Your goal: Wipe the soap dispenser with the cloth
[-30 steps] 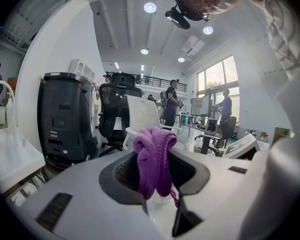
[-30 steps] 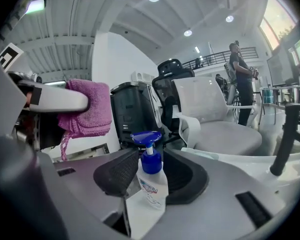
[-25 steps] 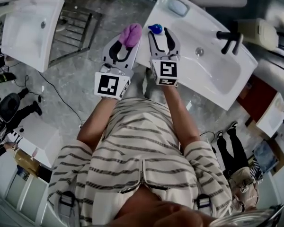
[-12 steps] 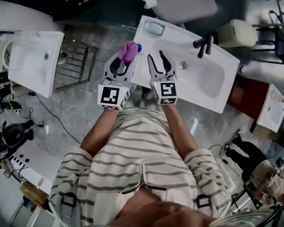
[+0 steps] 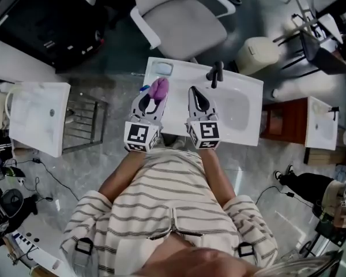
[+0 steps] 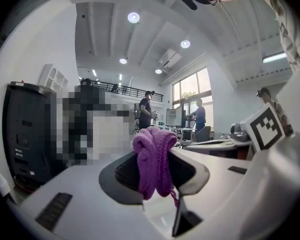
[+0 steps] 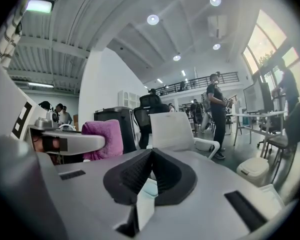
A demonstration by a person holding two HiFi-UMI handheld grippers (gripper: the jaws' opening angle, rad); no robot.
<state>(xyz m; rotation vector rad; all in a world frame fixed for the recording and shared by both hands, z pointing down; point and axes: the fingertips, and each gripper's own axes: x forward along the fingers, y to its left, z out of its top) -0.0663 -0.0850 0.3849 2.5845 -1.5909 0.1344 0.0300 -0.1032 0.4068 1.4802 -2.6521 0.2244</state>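
A white washbasin (image 5: 242,117) stood directly ahead of the person, with a black faucet (image 5: 214,74) at its far edge and a soap dish (image 5: 162,69) at its far left corner. Beyond it were a pale office chair (image 5: 181,22) and a cream waste bin (image 5: 256,53). A second basin (image 5: 37,117) and a wire rack (image 5: 83,120) lay off to the left, and a red-brown cabinet (image 5: 282,123) to the right. In the right gripper view a person (image 7: 217,114) stood well back in the room. Both tools were held side by side over the near left part of the washbasin and covered that part of it in the head view. The left gripper (image 5: 151,97) was clenched on the purple cloth (image 5: 159,87), which stuck out in a bunch beyond its tips. The right gripper (image 5: 195,91) had just been closing, and its jaws met with nothing between them. The soap dispenser (image 5: 143,88) showed only as a small blue spot at the washbasin's left edge. It lay just beside the left gripper's tip on its outer side, largely hidden by that tool and apart from the right gripper. Whether the cloth touched it could not be told.
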